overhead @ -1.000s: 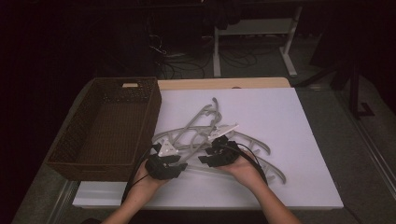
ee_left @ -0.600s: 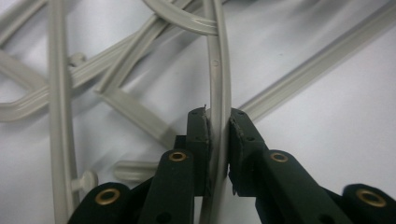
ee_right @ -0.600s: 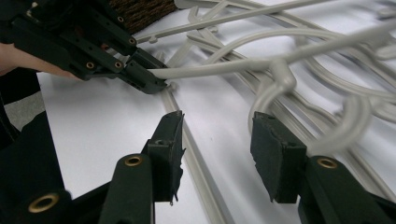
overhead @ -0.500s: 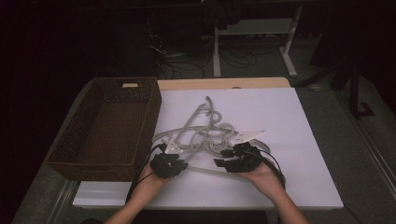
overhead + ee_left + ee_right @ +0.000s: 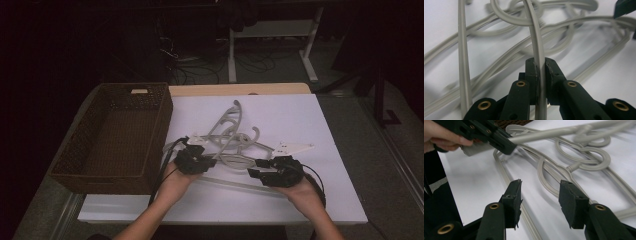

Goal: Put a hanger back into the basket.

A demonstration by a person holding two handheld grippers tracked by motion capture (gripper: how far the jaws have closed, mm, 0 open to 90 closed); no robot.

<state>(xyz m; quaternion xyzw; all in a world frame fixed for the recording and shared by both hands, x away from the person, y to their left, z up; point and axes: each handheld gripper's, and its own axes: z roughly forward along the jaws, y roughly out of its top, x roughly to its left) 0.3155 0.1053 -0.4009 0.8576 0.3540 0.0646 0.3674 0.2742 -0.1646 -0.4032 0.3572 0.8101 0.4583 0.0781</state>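
A tangle of several grey plastic hangers (image 5: 231,136) lies on the white table sheet (image 5: 310,115). My left gripper (image 5: 207,162) (image 5: 540,62) has just been closing and is now shut on the thin arm of one hanger (image 5: 534,37), which runs up between its pads. The right gripper view shows that hanger (image 5: 549,132) raised off the sheet, with the left gripper (image 5: 499,141) clamped on it. My right gripper (image 5: 252,173) (image 5: 540,187) stands open low over the sheet, its jaws either side of a hanger's edge (image 5: 549,187) without touching it.
A dark wicker basket (image 5: 165,115) stands at the table's left, right beside the left hand. A long hanger bar (image 5: 235,184) lies on the sheet between the two hands. A wooden strip (image 5: 240,89) edges the far side.
The left gripper has shut on a hanger arm and moved forward, raising it. The right hand has slid to the right, and the hanger pile has shifted.
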